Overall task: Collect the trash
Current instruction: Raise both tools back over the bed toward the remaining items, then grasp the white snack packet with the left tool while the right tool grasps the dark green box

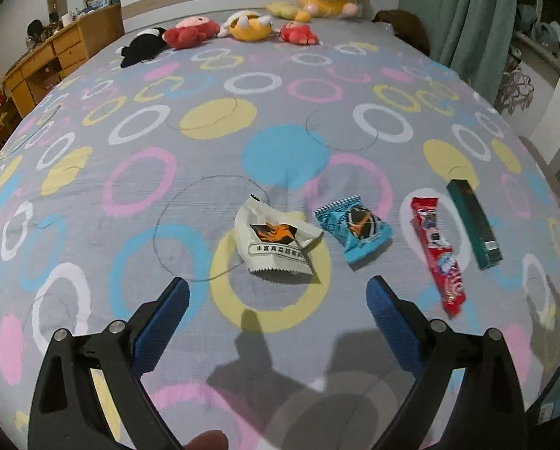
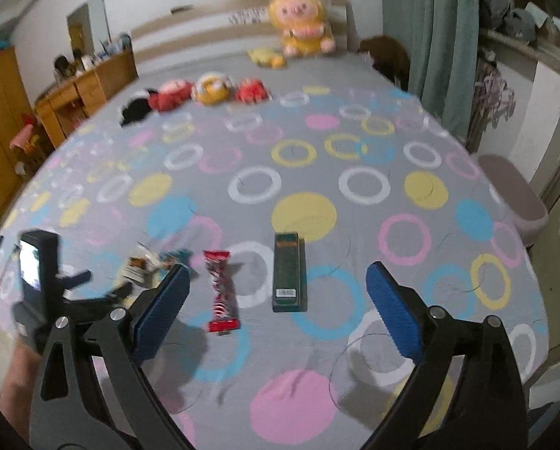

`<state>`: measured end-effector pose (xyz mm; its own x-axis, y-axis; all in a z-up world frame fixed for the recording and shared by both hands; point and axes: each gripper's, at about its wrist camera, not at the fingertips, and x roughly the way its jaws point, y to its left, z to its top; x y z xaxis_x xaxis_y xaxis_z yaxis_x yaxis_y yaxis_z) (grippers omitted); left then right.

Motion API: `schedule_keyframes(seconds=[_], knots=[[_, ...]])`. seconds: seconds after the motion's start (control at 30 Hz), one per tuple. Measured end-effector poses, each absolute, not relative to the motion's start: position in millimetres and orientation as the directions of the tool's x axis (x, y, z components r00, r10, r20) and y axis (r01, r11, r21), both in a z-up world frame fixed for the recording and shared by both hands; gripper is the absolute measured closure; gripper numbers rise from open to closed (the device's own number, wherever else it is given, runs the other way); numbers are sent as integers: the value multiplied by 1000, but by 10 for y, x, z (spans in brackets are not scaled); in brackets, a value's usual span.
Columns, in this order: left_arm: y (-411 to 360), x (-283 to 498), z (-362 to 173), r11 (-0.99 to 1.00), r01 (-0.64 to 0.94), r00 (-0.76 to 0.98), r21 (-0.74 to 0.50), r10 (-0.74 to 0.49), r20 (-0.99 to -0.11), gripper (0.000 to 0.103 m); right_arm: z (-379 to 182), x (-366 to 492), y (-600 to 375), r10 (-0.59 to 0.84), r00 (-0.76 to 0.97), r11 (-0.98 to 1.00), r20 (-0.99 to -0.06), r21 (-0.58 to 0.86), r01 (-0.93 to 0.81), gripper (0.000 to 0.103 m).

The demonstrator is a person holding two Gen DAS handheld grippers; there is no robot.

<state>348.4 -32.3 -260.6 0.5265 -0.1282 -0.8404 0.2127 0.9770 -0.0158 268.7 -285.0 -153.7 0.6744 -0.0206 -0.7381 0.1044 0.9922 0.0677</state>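
Note:
Four pieces of trash lie in a row on the bed. In the left wrist view: a white wrapper (image 1: 276, 242), a blue wrapper (image 1: 355, 228), a red wrapper (image 1: 439, 255) and a dark green box (image 1: 475, 225). My left gripper (image 1: 278, 290) is open and empty, just short of the white wrapper. My right gripper (image 2: 278, 281) is open and empty, with the green box (image 2: 288, 272) and the red wrapper (image 2: 221, 290) lying between its fingers' lines. The left gripper's body (image 2: 43, 285) shows at the left of the right wrist view.
The bedsheet (image 1: 280, 150) is grey with coloured rings. Plush toys (image 1: 249, 26) line the far end by the headboard. A wooden desk (image 1: 54, 56) stands at the left, a green curtain (image 1: 460, 18) at the right, and a pink stool (image 2: 512, 195) beside the bed.

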Motion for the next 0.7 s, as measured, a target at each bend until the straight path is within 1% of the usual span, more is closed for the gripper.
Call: schedule_keyframes(seconds=[0.1,0.23,0.47,0.7], knots=[[-327,3601,-2733,977,211,507,0,-110,-855,10,-1887,2922,-2869,-36,627,991,-778,54,123,10],[-376,3754,-2843,976,219,491,10,-101,-865,10,-2207,3167,-2874,-40,581,991,-813,40,124,10],[-368,3984,-3013,974,221,472,51,-61,-879,10,-2576,3504,-2872,-49,527,992,-849,19,122,10],[-339,4204,-3146,973,225,446,45,-62,-893,10,-2952,3805,-2868,-68,455,991,-888,-9,130,11]])
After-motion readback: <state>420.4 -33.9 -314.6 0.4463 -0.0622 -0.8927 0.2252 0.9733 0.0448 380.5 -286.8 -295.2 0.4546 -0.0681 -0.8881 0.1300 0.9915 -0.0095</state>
